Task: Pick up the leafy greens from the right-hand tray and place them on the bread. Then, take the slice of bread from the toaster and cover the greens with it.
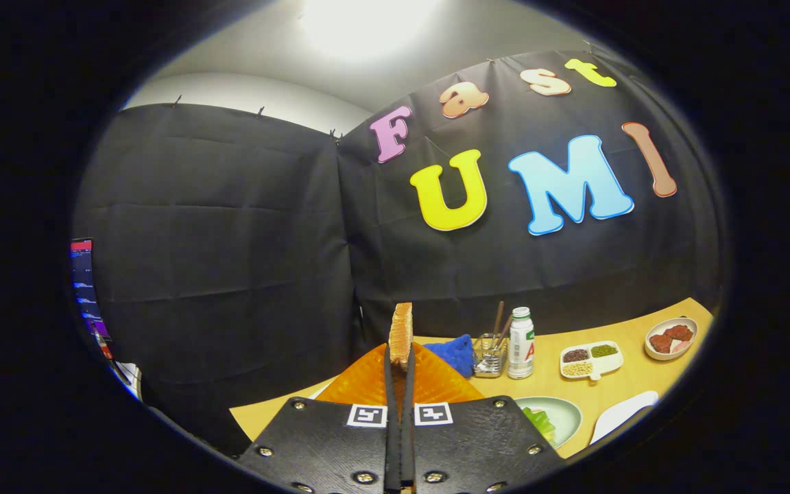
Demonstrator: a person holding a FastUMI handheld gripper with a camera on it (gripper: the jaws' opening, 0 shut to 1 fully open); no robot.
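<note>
The claw is pinching a slice of toasted bread edge-on, both fingers pressing on its two faces, and the slice is standing upright above them, lifted over the table. Just beyond the fingers an orange, ribbed thing is lying on the table; what it is cannot be told. Behind it, to the right, a blue cloth is sitting. Further right a clear glass holder is carrying a few brown sticks, and a white bottle with a green cap is standing just beside it. Right of the bottle a white divided dish is holding dark, green and pale beans in separate compartments, and at the far right a round bowl is holding reddish chunks. Near the claw, on its right, a pale green plate is carrying the leafy greens, partly hidden behind the claw's body. A white plate is lying just right of it. Nothing is standing between the claw and the green plate. A lit screen is glowing at the far left
</note>
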